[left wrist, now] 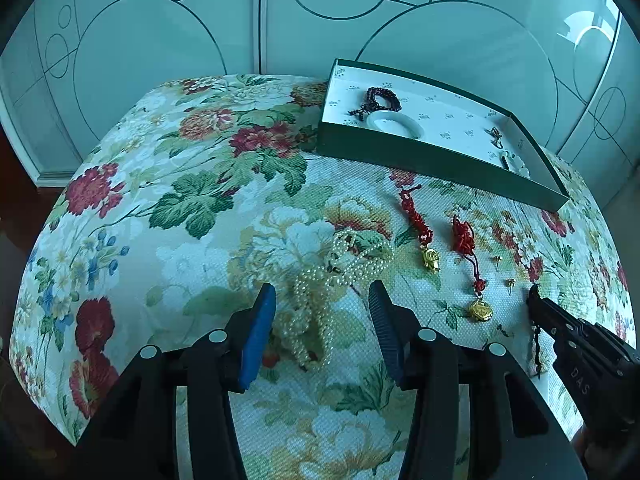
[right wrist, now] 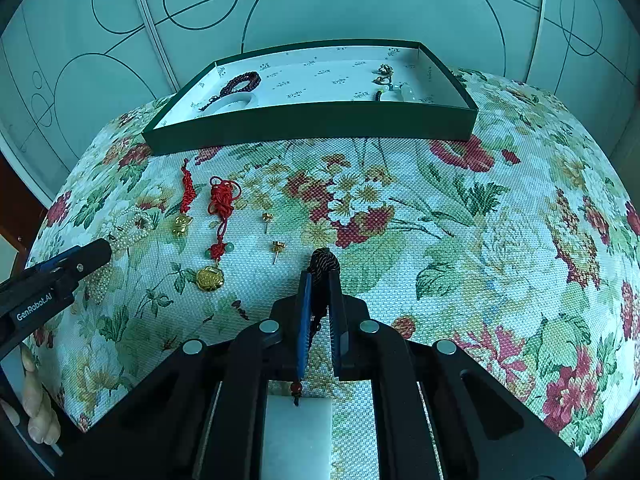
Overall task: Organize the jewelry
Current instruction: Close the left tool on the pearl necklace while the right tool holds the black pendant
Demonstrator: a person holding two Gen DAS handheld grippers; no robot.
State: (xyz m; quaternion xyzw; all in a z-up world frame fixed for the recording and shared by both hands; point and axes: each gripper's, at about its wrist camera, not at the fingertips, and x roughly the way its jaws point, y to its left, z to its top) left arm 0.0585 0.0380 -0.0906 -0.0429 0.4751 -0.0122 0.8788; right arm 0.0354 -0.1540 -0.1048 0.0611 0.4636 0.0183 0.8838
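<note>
Pearl necklace [left wrist: 340, 276] between parted left gripper [left wrist: 322, 300], green tray [left wrist: 440, 164] beyond

A home room: sliding wardrobe doors [left wrist: 160, 40] with circle patterns behind a floral-upholstered table [left wrist: 180, 200] holding jewellery.

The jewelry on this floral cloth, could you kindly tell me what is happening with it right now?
A person is sorting jewelry into the green box, which already holds a dark bead bracelet and a white bangle. The right gripper is shut on a dark braided cord with a white pendant hanging below. The left gripper has open jaws on either side of the pearl necklace. Two red-corded gold charms and two gold ear studs remain on the cloth.
</note>
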